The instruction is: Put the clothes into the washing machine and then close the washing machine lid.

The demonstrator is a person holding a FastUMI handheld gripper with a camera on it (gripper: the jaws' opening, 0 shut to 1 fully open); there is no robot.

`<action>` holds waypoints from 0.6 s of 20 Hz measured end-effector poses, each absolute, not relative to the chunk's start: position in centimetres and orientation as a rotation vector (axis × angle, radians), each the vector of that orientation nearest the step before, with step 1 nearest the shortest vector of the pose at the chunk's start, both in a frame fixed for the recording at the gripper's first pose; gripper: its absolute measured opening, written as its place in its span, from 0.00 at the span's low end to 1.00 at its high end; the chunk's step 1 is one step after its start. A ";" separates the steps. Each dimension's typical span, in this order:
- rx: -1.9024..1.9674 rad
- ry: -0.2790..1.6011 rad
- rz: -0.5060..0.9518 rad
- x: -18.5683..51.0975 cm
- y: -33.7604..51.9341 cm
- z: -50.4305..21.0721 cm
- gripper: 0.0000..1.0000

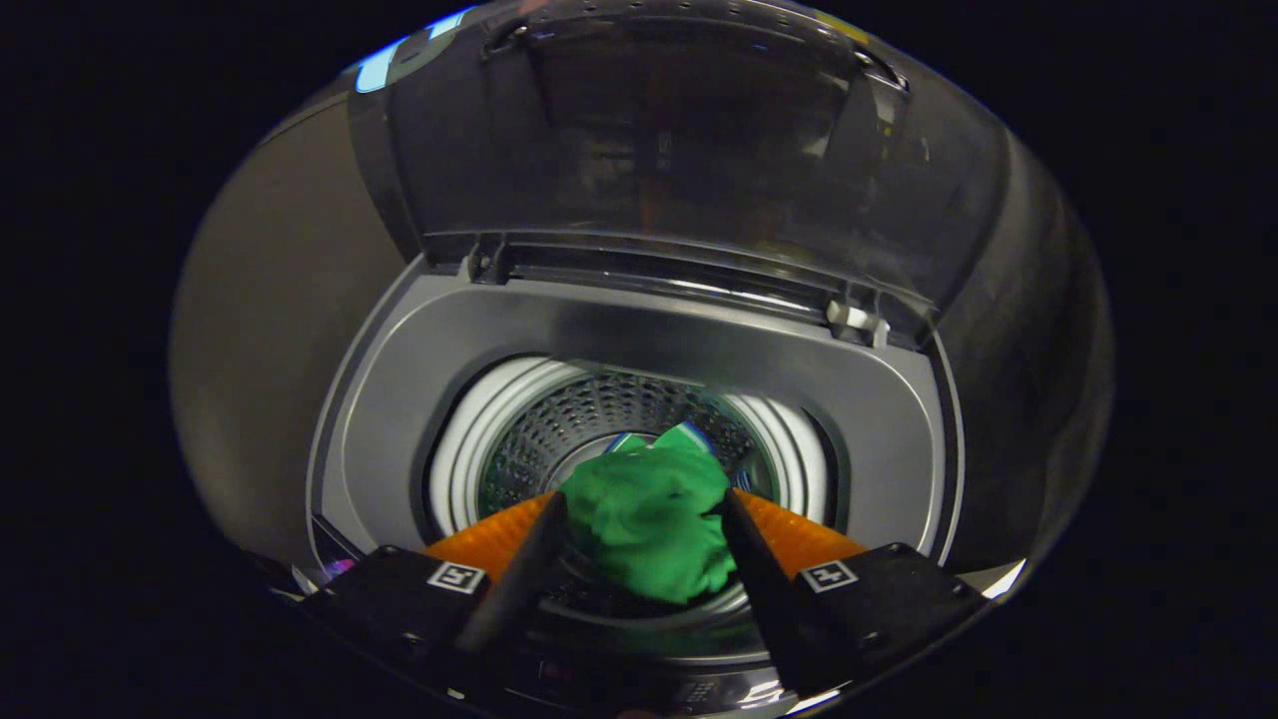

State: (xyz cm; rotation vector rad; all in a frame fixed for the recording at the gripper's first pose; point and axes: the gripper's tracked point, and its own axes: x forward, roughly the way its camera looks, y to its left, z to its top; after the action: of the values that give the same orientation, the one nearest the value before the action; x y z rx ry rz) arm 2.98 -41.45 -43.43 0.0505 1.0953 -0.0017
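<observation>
The green cloth (649, 524) hangs bunched between the fingers of the claw (644, 534), which pinches it from both sides, right over the drum (609, 409) so a release should drop it in. More fabric seems to lie in the drum beneath. The lid (639, 130) stands raised behind the washer's opening, clear of the drop.

Crumpled matt green cloth (649, 524) over perforated shiny metal drum (559, 429) (glossy plastic lid (649, 130))
</observation>
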 end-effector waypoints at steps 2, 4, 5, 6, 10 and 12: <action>0.049 1.065 -0.016 3.2 -41.6 -43.2 1.00; 0.029 1.079 -0.002 2.7 -41.6 -43.3 1.00; 0.020 1.079 0.003 2.6 -41.7 -43.2 1.00; 0.024 1.070 0.004 2.7 -41.7 -43.0 1.00; 0.041 1.003 -0.021 3.7 -41.8 -41.1 1.00; 0.024 0.967 -0.033 4.3 -42.4 -39.7 1.00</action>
State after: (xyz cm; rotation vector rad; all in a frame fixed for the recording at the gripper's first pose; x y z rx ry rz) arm 4.31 -42.39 -39.69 0.0245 0.9672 -0.0329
